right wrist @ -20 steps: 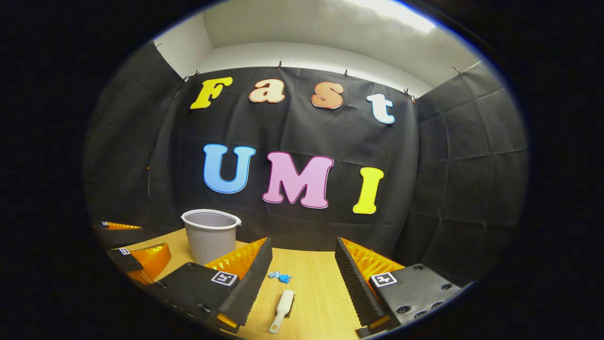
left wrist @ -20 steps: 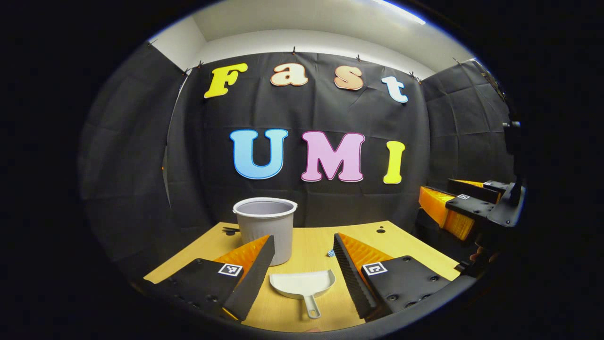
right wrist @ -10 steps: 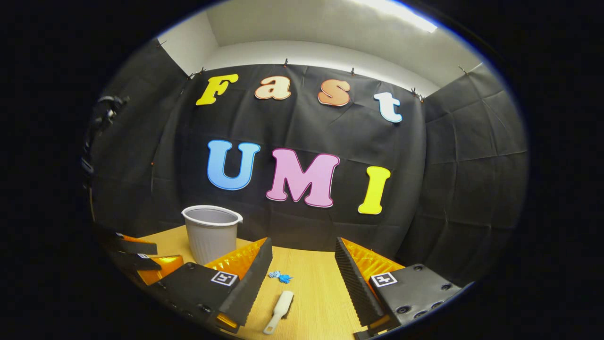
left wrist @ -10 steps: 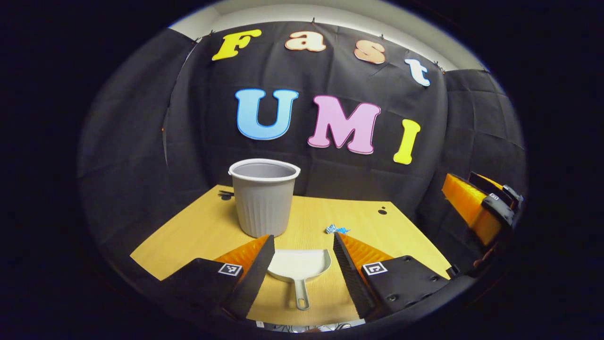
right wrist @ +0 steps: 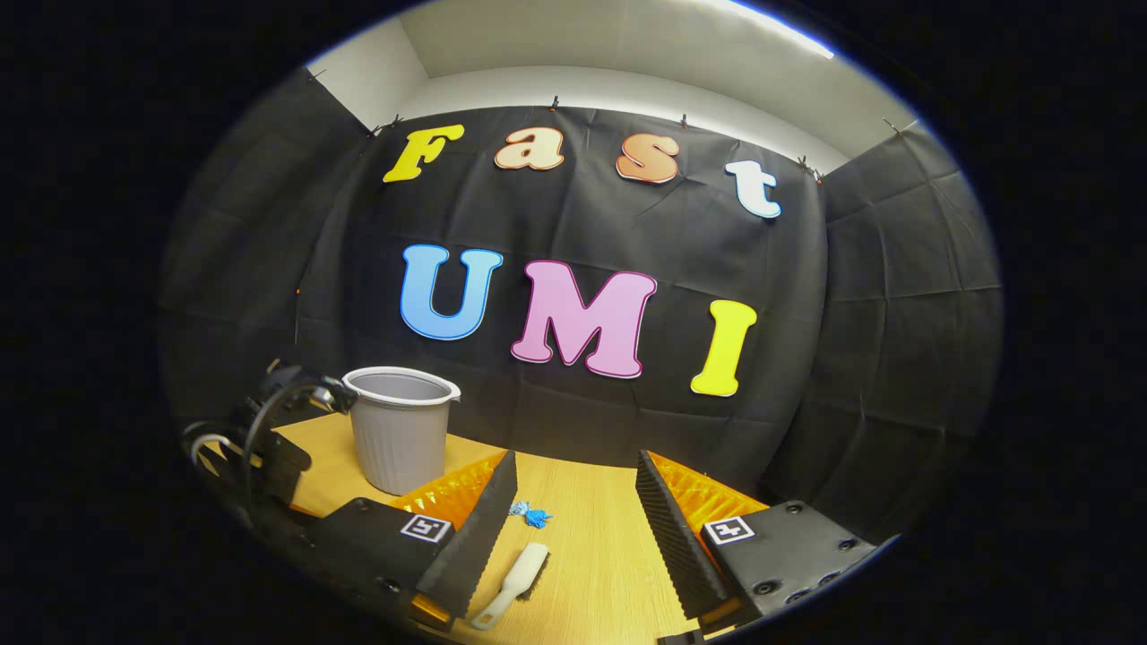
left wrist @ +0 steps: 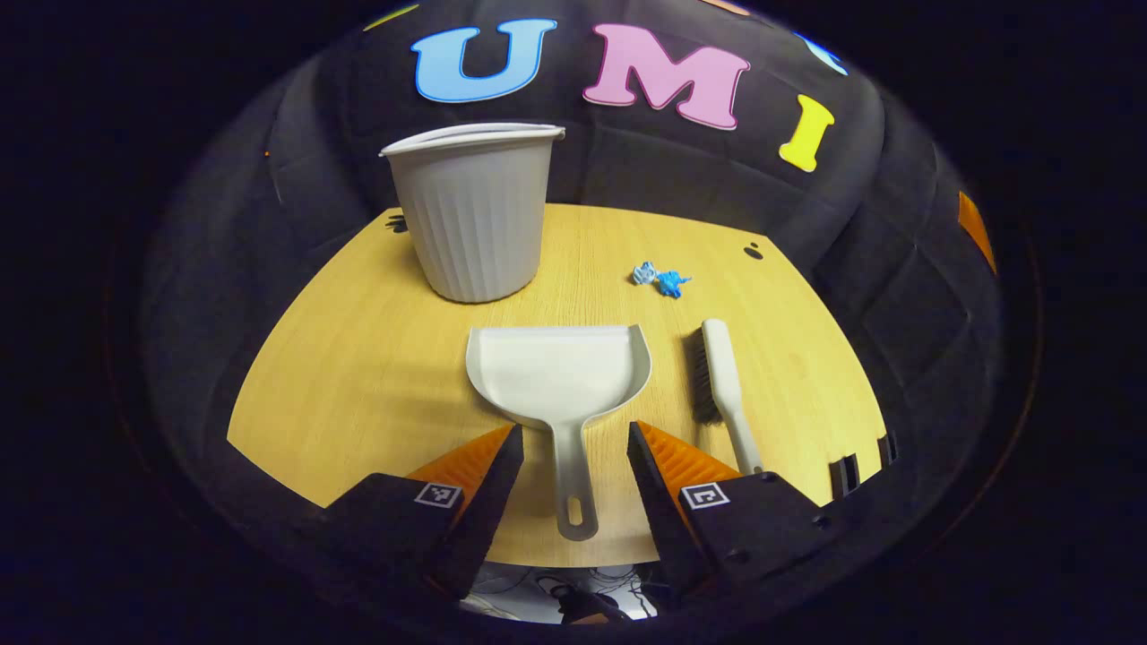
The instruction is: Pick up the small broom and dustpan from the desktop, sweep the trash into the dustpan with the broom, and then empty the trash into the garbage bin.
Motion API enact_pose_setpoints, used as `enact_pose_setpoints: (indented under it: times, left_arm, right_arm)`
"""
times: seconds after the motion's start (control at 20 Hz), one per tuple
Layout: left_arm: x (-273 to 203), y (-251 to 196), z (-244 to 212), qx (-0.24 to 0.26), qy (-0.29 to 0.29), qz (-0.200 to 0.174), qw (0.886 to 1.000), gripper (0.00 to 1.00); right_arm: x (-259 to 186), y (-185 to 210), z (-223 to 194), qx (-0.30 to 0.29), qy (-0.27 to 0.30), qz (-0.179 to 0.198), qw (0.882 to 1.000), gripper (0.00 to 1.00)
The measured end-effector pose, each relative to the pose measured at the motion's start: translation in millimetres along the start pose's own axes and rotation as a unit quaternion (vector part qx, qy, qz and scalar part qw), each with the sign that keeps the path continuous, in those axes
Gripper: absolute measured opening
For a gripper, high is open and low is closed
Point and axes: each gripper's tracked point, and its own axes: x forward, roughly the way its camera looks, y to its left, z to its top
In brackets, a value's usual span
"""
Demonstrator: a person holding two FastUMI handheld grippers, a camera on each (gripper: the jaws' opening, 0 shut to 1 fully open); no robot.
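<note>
Dustpan (left wrist: 557,369) is lying flat on the tabletop (left wrist: 358,358), its handle running straight back toward you and passing between the jaws of your left gripper (left wrist: 566,443), which are standing open and touching nothing. Broom (left wrist: 720,376) is lying just beside the dustpan, handle also pointing your way, with the trash (left wrist: 657,279) beyond it and the garbage bin (left wrist: 470,210) farther back. Your right gripper (right wrist: 573,484) is hovering open above the broom (right wrist: 511,584), which is lying slantwise below its jaws. Judged from this, you are lining up for both pickups.
</note>
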Motion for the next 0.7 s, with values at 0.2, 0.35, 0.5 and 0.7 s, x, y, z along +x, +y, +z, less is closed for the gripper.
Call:
enact_pose_setpoints:
  times: [0.2, 0.35, 0.5, 0.7]
  left_arm:
    - [34.0, -4.0, -17.9, -0.017, 0.083, 0.003, 0.996, 0.71]
    - [58.9, 0.4, -33.7, -0.021, 0.145, 0.01, 0.989, 0.71]
    - [78.8, 8.8, -34.0, -0.018, 0.178, 0.027, 0.983, 0.71]
    - [87.3, 3.6, -33.1, -0.035, 0.231, 0.022, 0.972, 0.64]
  right_arm:
    - [4.6, -1.6, -26.4, 0.021, 0.033, 0.008, 0.999, 0.87]
    - [7.4, -6.1, -46.5, 0.039, 0.065, 0.011, 0.997, 0.84]
    - [10.4, -8.0, -57.6, 0.063, 0.086, 0.008, 0.994, 0.87]
    - [10.2, -9.4, -88.1, 0.071, 0.137, 0.008, 0.988, 0.84]
